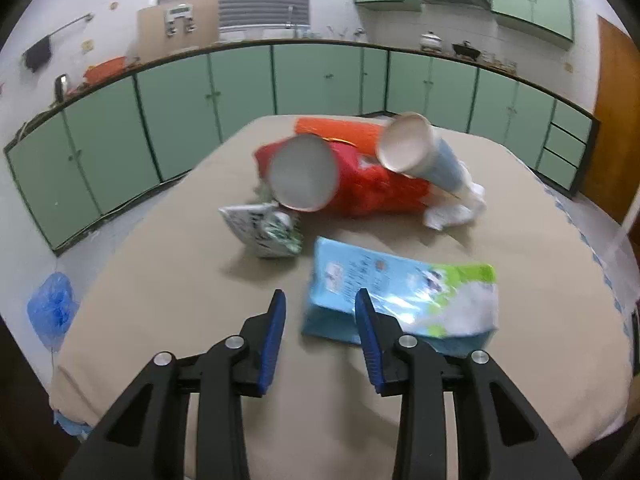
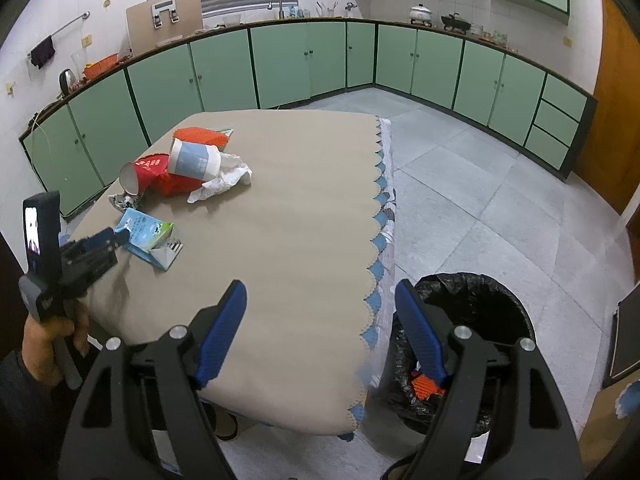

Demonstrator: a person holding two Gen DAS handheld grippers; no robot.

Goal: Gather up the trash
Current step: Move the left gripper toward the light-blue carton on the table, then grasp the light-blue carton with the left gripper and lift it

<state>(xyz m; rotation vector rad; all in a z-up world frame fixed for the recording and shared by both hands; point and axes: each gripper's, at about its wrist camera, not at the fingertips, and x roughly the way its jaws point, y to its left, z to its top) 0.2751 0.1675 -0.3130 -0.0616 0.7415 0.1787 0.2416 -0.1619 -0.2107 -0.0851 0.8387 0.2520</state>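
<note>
A flattened blue and green milk carton lies on the beige table. My left gripper is open at the carton's near left corner, jaws to either side of the edge. Behind it lie a red paper cup, a blue and white cup, a red bag, crumpled white paper and a black and white wrapper. In the right wrist view the carton sits by the left gripper. My right gripper is open and empty above the table's near right edge.
A black-lined bin stands on the floor right of the table, with an orange item inside. An orange ridged object lies at the far side of the pile. Green cabinets line the walls.
</note>
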